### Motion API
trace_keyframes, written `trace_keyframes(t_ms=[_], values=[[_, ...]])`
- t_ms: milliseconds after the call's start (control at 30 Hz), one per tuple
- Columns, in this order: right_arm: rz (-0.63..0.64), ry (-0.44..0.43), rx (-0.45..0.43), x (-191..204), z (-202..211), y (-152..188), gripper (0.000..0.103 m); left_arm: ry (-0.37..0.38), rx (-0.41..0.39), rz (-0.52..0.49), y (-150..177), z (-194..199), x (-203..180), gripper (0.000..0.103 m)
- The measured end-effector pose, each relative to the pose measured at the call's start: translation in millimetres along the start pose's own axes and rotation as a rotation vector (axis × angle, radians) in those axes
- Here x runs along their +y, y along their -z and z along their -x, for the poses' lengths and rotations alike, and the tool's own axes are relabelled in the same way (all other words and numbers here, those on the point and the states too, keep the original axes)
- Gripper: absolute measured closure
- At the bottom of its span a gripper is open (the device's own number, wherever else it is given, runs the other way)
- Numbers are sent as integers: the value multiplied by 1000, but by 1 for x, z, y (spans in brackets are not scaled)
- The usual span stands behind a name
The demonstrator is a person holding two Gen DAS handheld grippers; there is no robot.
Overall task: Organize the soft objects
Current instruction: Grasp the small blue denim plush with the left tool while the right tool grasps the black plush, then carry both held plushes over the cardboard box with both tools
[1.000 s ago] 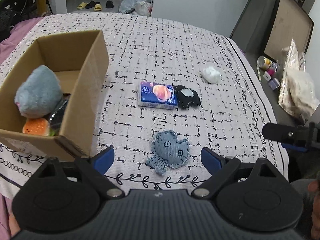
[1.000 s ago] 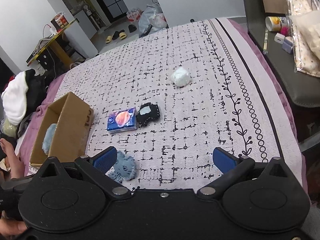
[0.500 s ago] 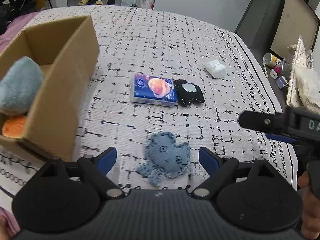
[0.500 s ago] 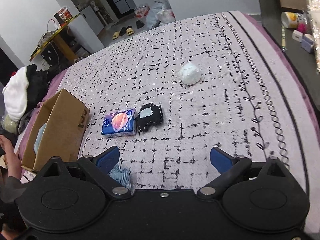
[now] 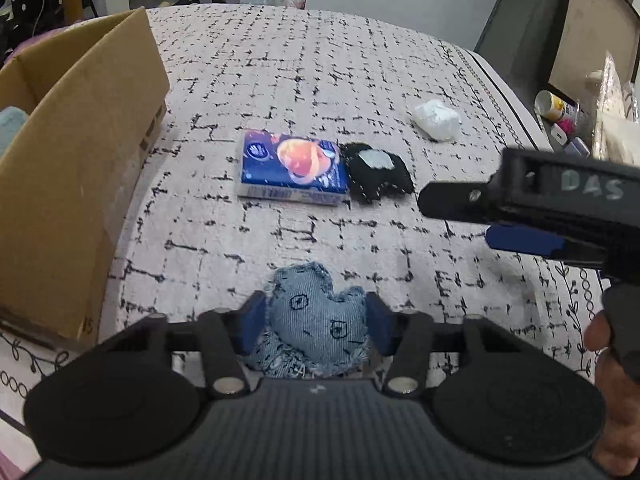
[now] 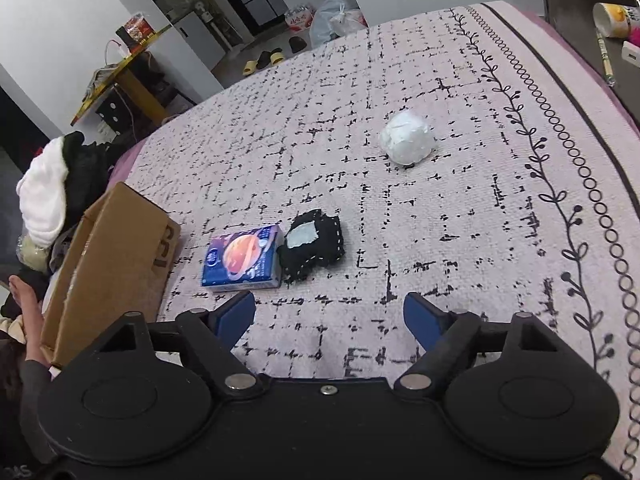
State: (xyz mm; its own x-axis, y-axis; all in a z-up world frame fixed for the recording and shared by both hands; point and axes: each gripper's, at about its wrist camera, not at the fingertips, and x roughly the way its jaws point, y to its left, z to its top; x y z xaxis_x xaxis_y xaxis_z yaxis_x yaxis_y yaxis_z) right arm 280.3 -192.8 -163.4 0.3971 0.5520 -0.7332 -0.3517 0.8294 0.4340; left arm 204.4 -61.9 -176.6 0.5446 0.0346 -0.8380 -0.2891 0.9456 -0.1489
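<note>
Sorting partly done. The cardboard box (image 5: pixel 76 152) at nine o'clock shows one pale blue plush (image 5: pixel 10 128); its other contents are hidden. The left hand-held gripper (image 5: pixel 316 322) has just closed, pinching the denim toy (image 5: pixel 316 320) on the bed (image 5: pixel 320 72). The right hand-held gripper (image 6: pixel 330 316), narrowing, stands spread, holding nothing. Tissue pack (image 5: pixel 292 166), black toy (image 5: pixel 378 172) and white wad (image 5: pixel 436 120) remain at twelve o'clock.

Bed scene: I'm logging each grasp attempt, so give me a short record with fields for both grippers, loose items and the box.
left gripper: jaws have just been closing; pads against both sides of the denim toy
right gripper: jaws have just been closing; nothing between them, open over the bedspread
loose items: tissue pack touching black pouch; white wad apart
cardboard box: at left, open-topped, pale blue plush inside
</note>
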Motion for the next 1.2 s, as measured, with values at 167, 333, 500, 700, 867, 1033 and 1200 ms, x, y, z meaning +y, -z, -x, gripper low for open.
trace_keyframes(t_ms=[167,333,500,700,867,1033,1200], values=[[-23,-14,-5,-5,-13,-10,35,-13,-36,33,-9,4,11,64],[-1,-24,-40,-1,-24,-20,36,-23,-42,60,-21,2,20,64],[30,-10,-28,5,-38,-23,36,-24,-43,77,-27,2,25,64],[50,11,-29,7,-52,-27,42,-6,-57,18,-33,9,23,64],[76,-4,-35,10,-57,-25,68,19,-66,-1,-36,18,22,64],[75,0,-47,12,-46,-18,73,26,-103,-36,-36,34,23,64],[95,12,-79,25,-23,-14,73,51,-127,-45,-33,50,31,64]])
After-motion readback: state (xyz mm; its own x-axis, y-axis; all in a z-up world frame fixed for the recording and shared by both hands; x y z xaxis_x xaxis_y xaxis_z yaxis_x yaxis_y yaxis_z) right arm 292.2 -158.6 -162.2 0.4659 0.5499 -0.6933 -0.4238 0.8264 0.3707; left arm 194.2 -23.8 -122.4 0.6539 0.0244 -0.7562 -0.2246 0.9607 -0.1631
